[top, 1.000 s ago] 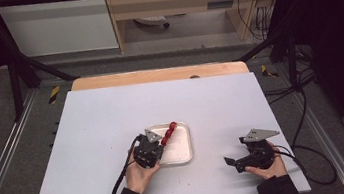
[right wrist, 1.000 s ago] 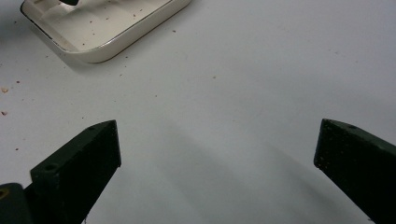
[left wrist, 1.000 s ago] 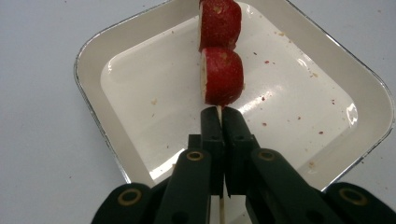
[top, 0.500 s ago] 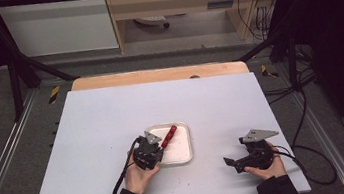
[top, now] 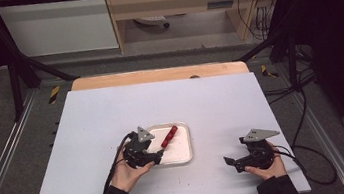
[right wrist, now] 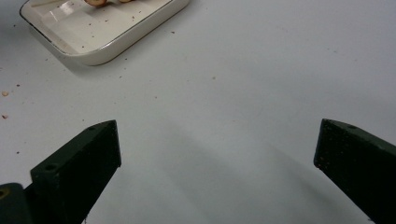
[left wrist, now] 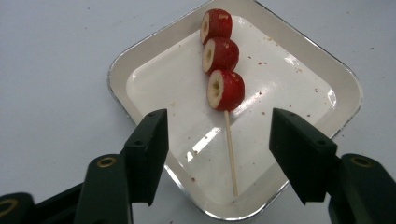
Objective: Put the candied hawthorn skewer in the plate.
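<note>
In the high view, a white counter (top: 113,125) carries a shallow white tray (top: 183,151) near its middle, with a red skewer (top: 168,135) lying in the tray's far part. The left claw (top: 158,155), held in the person's left hand (top: 125,172), sits at the tray's near left edge, its tips over the tray. The right claw (top: 230,162) rests well apart from the tray, low over the bare counter toward the near right corner, held by the right hand (top: 266,166) and pointing left. A wooden board (top: 157,75) runs along the counter's far edge.

In the left gripper view, the left claw (left wrist: 219,140) stands wide open above the tray (left wrist: 154,70), its two black jaws on either side of the skewer's bare wooden stick without touching it. The skewer (left wrist: 223,79) lies flat in the tray: three red fruit pieces with pale cut faces threaded in a row at the far end, the thin stick running back toward the camera. Small reddish crumbs dot the tray's glossy floor.

In the right gripper view, the right claw (right wrist: 217,144) is spread wide open over the empty counter (right wrist: 243,84), gripping nothing. A corner of the tray (right wrist: 107,44) lies at upper left, with scattered crumbs (right wrist: 5,93) on the counter beside it.
</note>
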